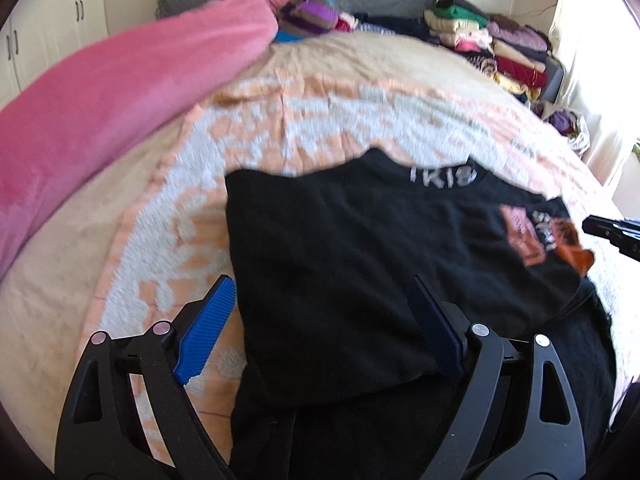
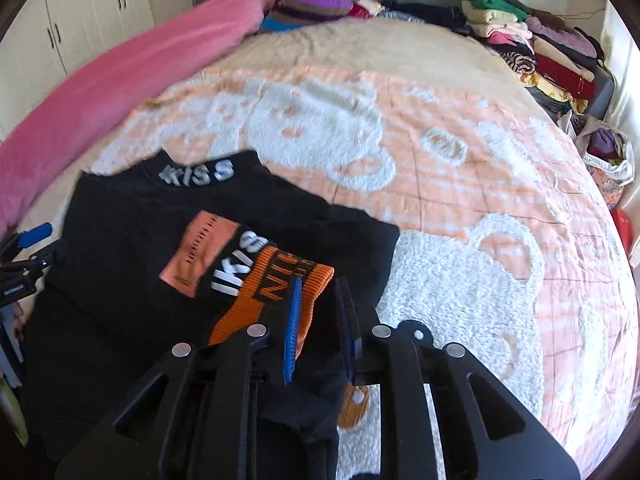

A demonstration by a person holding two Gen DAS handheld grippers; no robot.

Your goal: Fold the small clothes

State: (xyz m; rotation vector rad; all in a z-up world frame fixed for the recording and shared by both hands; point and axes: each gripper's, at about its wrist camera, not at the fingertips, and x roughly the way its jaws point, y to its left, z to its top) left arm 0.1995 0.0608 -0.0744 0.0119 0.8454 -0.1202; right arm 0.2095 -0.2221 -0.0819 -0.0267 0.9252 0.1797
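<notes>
A small black shirt [image 1: 340, 240] with white "KISS" lettering and an orange cuff lies partly folded on the bed; it also shows in the right wrist view [image 2: 132, 240]. My left gripper [image 1: 320, 292] is open, its blue fingers wide apart over the shirt's left edge, holding nothing. My right gripper [image 2: 320, 292] has its fingers close together around black cloth beside the orange cuff [image 2: 276, 300]. The right gripper's tip shows in the left wrist view [image 1: 612, 236].
The bed has a peach and white fluffy blanket [image 2: 460, 200]. A pink blanket roll [image 1: 100, 108] lies along the left. Stacks of folded clothes [image 1: 500, 48] sit at the far right corner. A striped knit item [image 2: 312, 4] lies at the head. White cupboards stand at left.
</notes>
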